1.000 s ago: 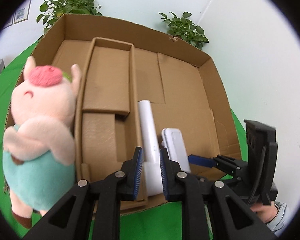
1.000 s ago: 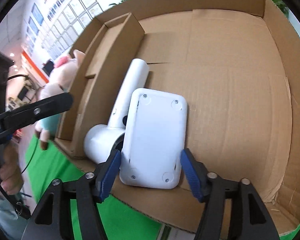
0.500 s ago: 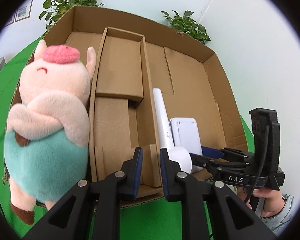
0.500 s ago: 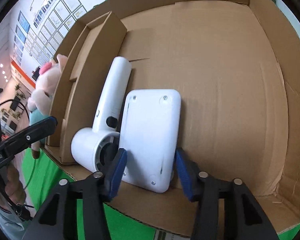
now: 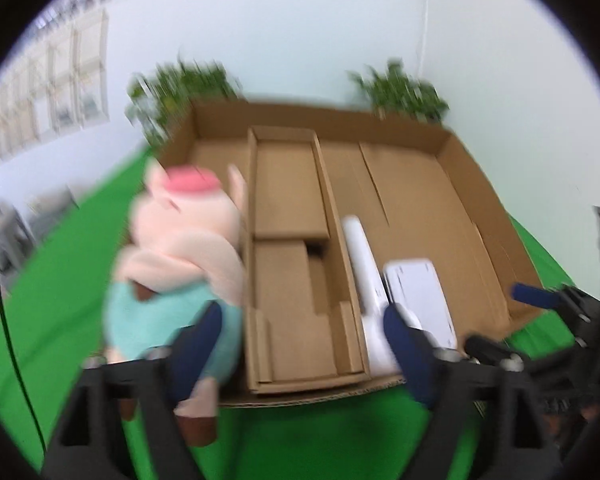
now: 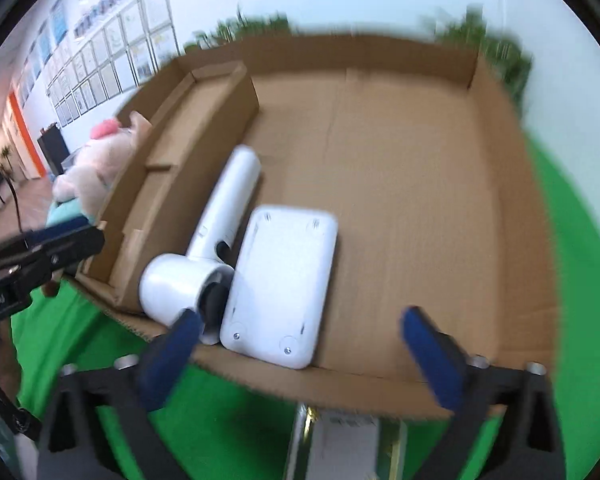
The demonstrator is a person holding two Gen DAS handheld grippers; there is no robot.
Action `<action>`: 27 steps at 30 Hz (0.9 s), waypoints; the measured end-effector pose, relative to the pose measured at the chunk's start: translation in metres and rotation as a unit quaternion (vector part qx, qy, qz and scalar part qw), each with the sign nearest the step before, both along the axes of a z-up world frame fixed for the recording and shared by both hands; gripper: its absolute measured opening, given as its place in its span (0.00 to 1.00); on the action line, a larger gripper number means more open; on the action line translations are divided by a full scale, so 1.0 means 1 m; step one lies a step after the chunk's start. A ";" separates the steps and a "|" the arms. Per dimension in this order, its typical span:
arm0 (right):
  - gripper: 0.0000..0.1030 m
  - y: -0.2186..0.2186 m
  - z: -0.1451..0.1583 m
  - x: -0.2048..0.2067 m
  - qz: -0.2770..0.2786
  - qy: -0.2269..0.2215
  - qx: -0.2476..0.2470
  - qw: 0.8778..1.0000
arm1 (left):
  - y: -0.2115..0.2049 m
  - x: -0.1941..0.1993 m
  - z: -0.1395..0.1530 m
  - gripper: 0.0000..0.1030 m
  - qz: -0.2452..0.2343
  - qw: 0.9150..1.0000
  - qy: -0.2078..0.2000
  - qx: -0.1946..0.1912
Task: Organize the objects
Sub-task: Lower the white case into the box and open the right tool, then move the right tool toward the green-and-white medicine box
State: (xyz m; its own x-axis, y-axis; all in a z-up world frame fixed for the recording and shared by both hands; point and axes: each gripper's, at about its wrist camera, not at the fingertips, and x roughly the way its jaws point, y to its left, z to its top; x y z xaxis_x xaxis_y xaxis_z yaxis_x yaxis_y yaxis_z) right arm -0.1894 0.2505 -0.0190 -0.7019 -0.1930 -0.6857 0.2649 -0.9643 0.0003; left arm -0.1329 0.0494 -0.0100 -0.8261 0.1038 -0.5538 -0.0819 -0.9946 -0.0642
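1. Risk, as a judgement: the hair dryer point(image 6: 204, 256) and the flat white device point(image 6: 280, 284) lie at the near edge of the cardboard box point(image 6: 400, 152), touching each other. Either pair of tongs could clip that low front wall, shoving both items askew or dragging the box across the green worktop point(image 5: 60, 280).
2. The plush pig point(image 5: 180, 264) leans against the box's left outer wall, not inside it. A careless sweep there could topple it.
3. The left tongs point(image 5: 296, 352) have just been opening and stand released, empty, at the box's near edge above the narrow divider compartment point(image 5: 292, 248).
4. The right tongs point(image 6: 300, 344) have likewise just spread wide, gripping nothing. The white device lies inside the box just beyond them.
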 end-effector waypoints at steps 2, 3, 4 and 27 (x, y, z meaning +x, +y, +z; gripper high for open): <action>1.00 -0.003 0.005 0.019 -0.008 0.025 0.011 1.000 | 0.006 0.016 0.007 0.82 0.016 0.999 0.036 -0.024; 1.00 -0.004 0.006 0.029 -0.011 0.034 0.012 0.999 | 0.009 0.022 0.008 0.82 0.023 0.998 0.043 -0.036; 1.00 -0.004 0.007 0.039 -0.017 0.042 0.007 0.999 | 0.010 0.027 0.010 0.82 0.028 0.998 0.048 -0.042; 0.21 0.022 0.005 0.122 -0.094 0.065 -0.002 0.993 | 0.029 0.062 0.005 0.14 0.041 0.996 0.056 -0.057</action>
